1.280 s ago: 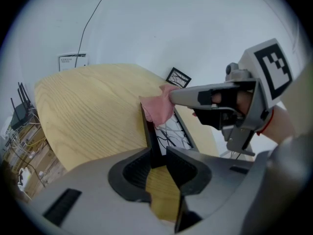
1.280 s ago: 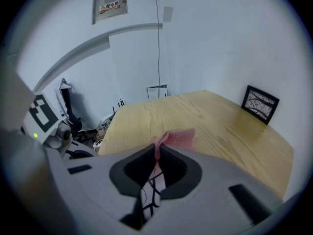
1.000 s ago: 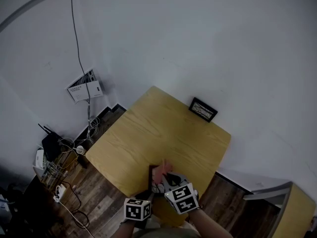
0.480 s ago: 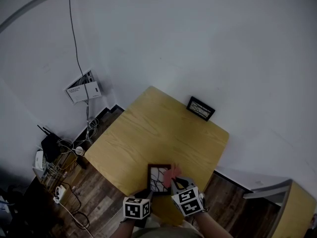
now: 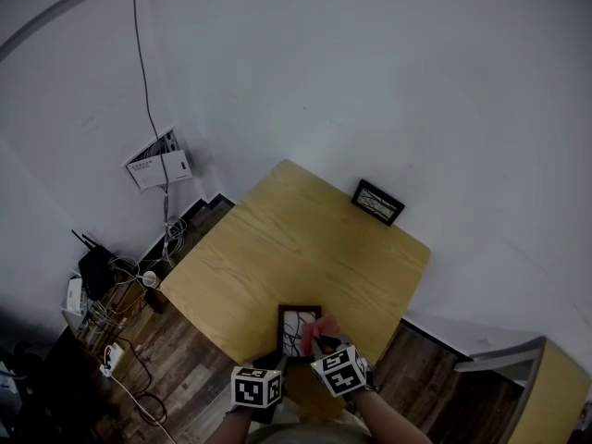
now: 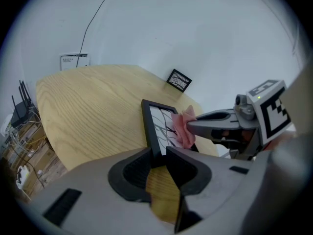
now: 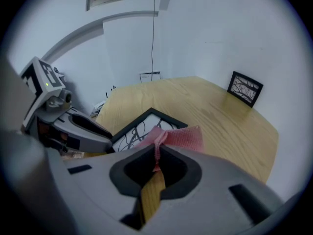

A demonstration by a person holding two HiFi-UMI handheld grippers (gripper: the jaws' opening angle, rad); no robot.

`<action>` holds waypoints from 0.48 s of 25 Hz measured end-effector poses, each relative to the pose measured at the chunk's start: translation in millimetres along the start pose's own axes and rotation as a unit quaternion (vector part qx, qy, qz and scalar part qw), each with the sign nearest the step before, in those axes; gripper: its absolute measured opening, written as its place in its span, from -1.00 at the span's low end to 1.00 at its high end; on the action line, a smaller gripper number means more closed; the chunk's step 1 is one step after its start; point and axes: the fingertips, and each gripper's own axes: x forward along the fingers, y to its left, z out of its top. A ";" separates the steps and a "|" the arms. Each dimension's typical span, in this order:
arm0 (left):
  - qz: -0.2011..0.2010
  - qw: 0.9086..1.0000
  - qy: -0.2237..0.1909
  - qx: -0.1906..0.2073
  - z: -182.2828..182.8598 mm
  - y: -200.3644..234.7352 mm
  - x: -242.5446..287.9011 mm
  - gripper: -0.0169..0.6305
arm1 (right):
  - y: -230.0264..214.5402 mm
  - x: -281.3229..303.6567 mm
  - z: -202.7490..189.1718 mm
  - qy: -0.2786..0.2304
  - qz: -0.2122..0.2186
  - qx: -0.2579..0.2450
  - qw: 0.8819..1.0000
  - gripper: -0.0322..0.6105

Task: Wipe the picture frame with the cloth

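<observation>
A black picture frame with a white branch print lies near the table's front edge. My left gripper is shut on the frame's near edge. A pink cloth is pinched in my right gripper, which is shut on it. The cloth rests on the right part of the frame's glass, over the frame. In the head view the cloth shows just above the right gripper, beside the left gripper.
A second small black frame stands at the table's far edge against the white wall. The wooden table ends close to both grippers. Cables and a router crowd the floor on the left. A wooden cabinet stands at right.
The right gripper has drawn the pink cloth down and to the right across the frame, uncovering the print. The left gripper and the frame have stayed put.
</observation>
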 end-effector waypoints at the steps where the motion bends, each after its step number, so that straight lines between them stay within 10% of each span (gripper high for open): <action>1: 0.000 1.000 0.000 0.000 -0.1 0.1 -0.2 -0.67 | 3.3 2.3 1.6 0.001 0.006 0.000 1.000 -0.86; 12: -0.005 1.000 0.000 0.000 0.1 1.2 -2.8 -0.67 | 28.8 19.7 15.3 0.011 0.036 -0.015 0.999 -0.86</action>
